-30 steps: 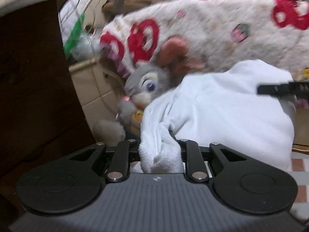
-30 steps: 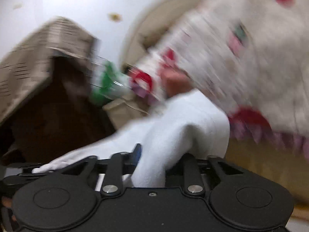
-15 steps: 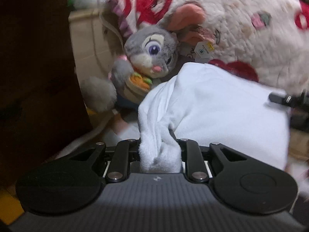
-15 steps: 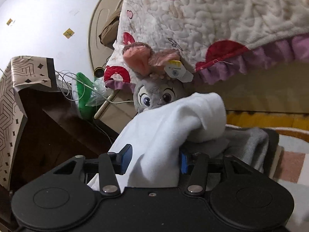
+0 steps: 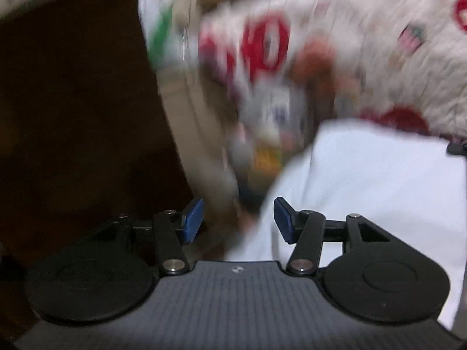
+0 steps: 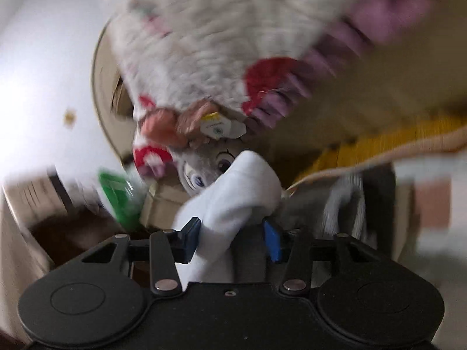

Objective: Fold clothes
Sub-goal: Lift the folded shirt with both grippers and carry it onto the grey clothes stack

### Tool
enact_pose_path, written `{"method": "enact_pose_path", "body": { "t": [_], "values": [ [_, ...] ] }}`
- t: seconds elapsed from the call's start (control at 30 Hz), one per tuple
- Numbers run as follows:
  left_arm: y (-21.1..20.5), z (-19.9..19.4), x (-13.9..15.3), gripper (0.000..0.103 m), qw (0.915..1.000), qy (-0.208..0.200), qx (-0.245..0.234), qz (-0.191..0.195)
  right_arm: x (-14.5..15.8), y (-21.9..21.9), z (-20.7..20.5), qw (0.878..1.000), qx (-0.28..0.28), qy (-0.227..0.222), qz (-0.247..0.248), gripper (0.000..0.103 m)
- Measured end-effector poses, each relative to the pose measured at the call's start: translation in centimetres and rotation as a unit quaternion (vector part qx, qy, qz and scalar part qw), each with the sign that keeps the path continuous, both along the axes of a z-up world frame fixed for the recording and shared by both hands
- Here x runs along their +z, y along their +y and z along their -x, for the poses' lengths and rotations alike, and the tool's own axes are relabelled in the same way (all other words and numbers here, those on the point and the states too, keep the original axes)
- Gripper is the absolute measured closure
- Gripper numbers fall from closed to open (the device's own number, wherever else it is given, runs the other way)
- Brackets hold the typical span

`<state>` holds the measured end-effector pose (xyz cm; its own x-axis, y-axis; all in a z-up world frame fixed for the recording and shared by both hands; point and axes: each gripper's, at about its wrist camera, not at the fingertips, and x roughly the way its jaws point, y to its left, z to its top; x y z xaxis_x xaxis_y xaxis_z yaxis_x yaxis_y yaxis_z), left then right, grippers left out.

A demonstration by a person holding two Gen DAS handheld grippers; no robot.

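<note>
While both views smear with motion, left gripper point(image 5: 238, 220) jaws spread wide, nothing between; white garment point(image 5: 379, 189) lies just right of it. Right gripper point(image 6: 230, 237) jaws part-open around bunched white cloth, contact only at left pad; firm grip cannot be confirmed. Plush rabbit point(image 6: 204, 163) sits close behind. Risk: cloth slips out, fold collapses, hem snags rabbit.

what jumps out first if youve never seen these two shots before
The white garment bunched between the right gripper fingers, with a grey plush rabbit peeking out right behind it. Above both hangs a fluffy white blanket with red patches. In the blurred left wrist view, the left gripper stands open, the garment beside it.
</note>
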<state>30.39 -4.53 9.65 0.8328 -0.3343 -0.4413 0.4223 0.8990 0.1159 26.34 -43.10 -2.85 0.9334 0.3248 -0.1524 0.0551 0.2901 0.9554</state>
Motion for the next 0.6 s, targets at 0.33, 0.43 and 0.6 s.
{"method": "enact_pose_path", "body": {
  "t": [0.33,0.43,0.6],
  "values": [
    [-10.0,-0.3,-4.6,0.051,0.9844,0.071,-0.160,0.018,6.1,3.5,-2.3,0.956,0.017,-0.020,0.291,0.077],
    [-10.8,-1.6,-6.2,0.052,0.9825,0.101,-0.153,0.032,6.6,3.9,-3.5,0.907,0.021,0.027,0.420,0.079],
    [-12.3,-1.1,-5.6,0.050,0.9811,0.096,-0.166,-0.024,6.7,4.5,-4.0,0.875,0.019,0.072,0.479,0.078]
  ]
}}
